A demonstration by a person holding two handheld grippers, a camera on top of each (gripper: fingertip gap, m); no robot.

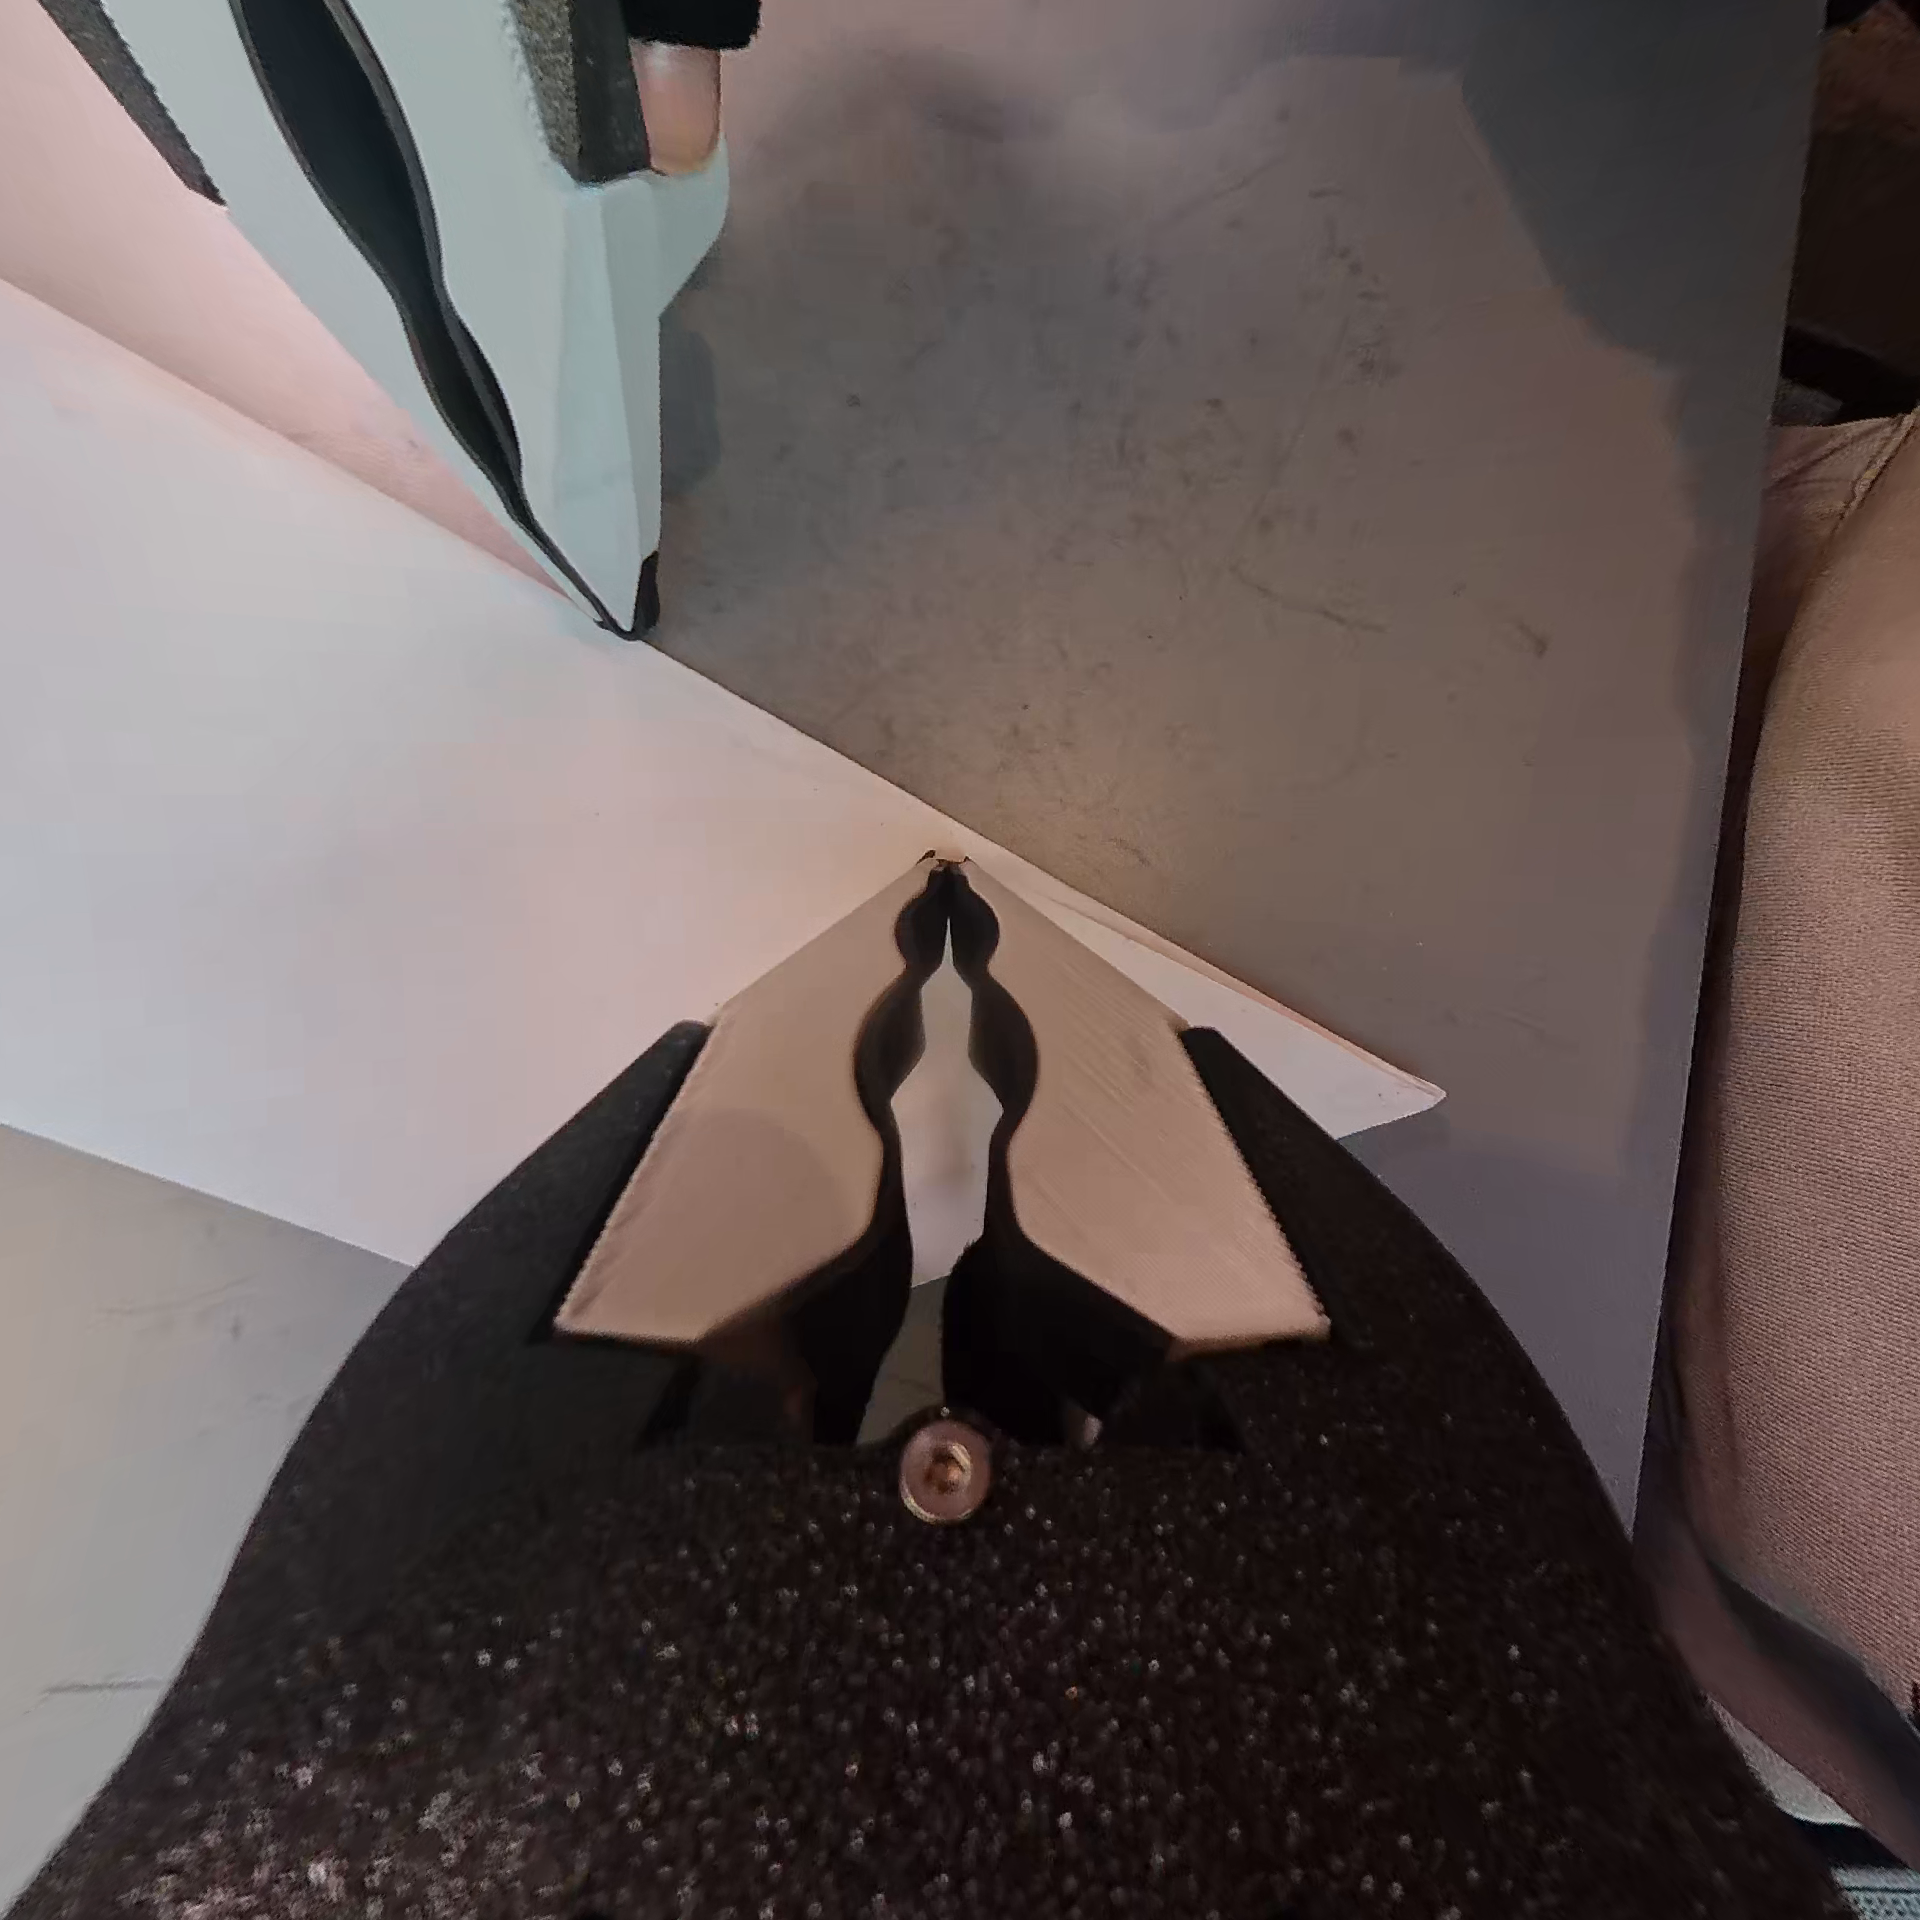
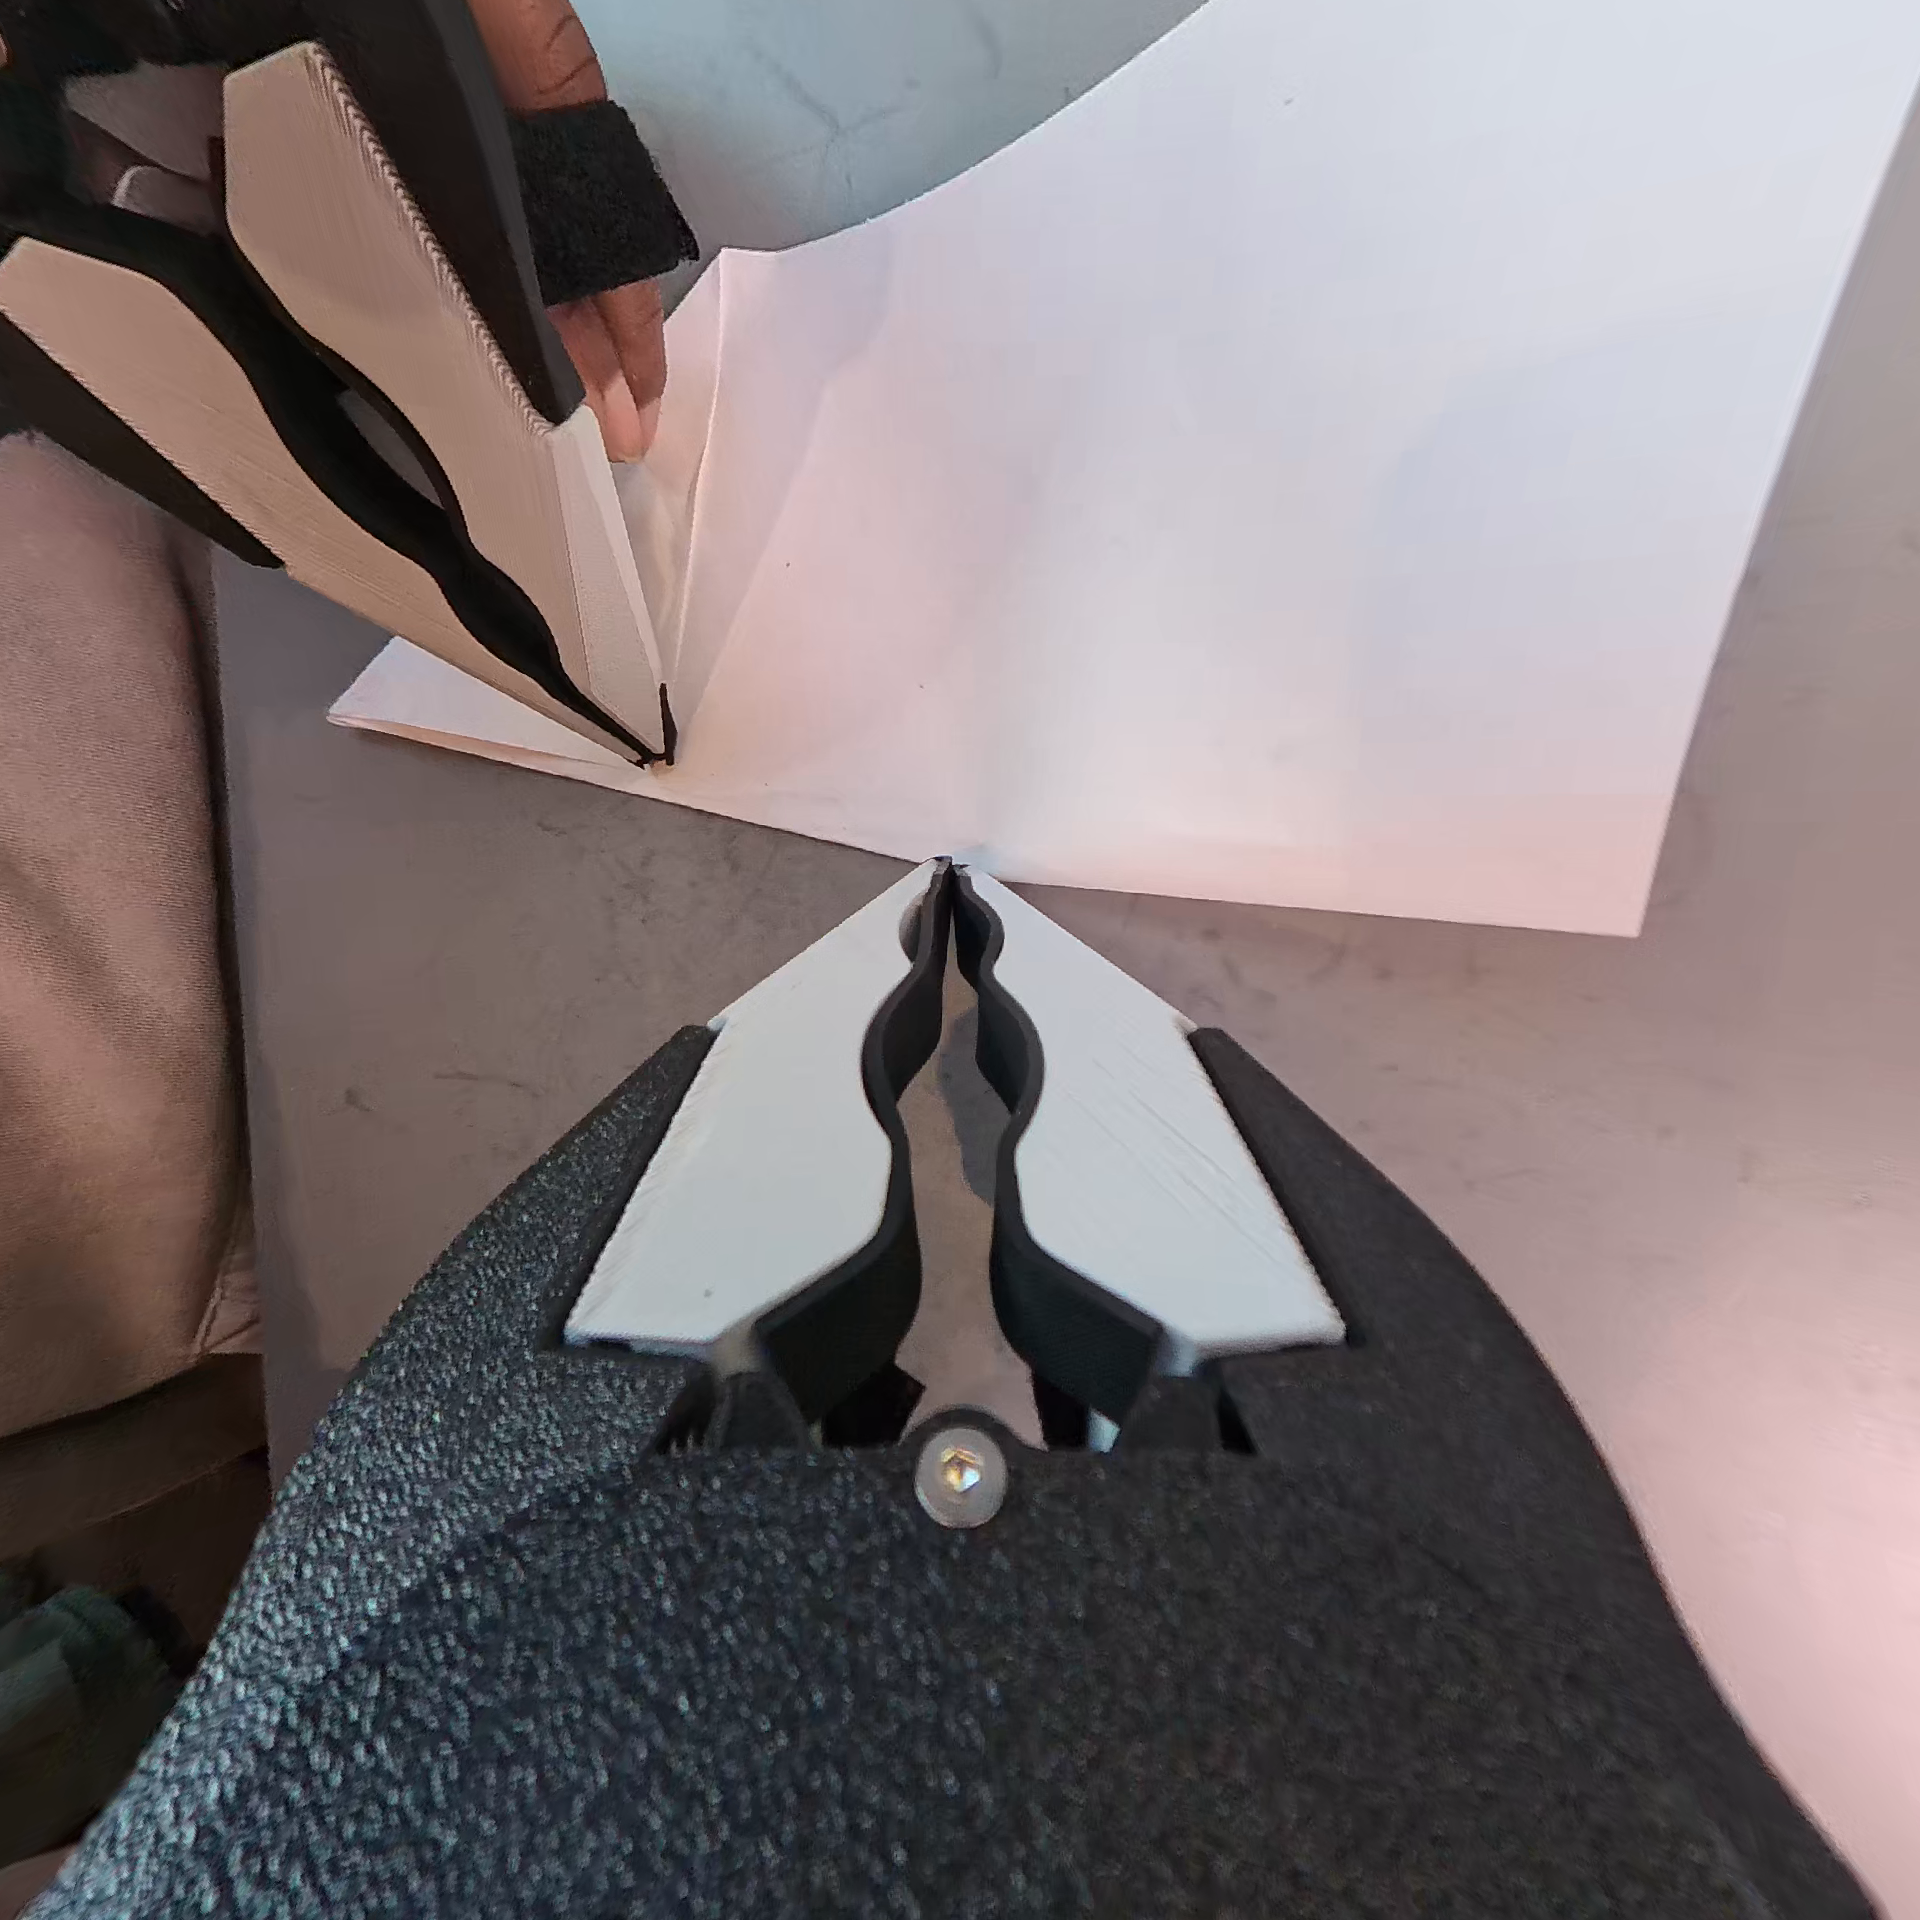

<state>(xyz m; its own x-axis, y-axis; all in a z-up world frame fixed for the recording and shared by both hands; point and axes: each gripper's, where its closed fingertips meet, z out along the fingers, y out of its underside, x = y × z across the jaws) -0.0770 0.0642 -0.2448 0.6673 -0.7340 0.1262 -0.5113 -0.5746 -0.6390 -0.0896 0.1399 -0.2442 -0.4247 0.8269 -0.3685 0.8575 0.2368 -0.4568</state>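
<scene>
I am pinching the near edge of a white sheet of paper [image 2: 1195, 540] with both grippers, each closed on it. My left gripper [image 1: 948, 873] is clamping near a folded corner, my right gripper [image 2: 951, 868] farther along. The paper is curling up off the grey table [image 2: 1351, 1143].

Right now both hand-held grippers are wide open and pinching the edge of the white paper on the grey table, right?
Not quite. Both hand-held grippers are shut, not wide open. The left hand-held gripper has its tips closed at the edge of the white paper in the left wrist view, and the right hand-held gripper likewise in the right wrist view, over the grey table.
</scene>
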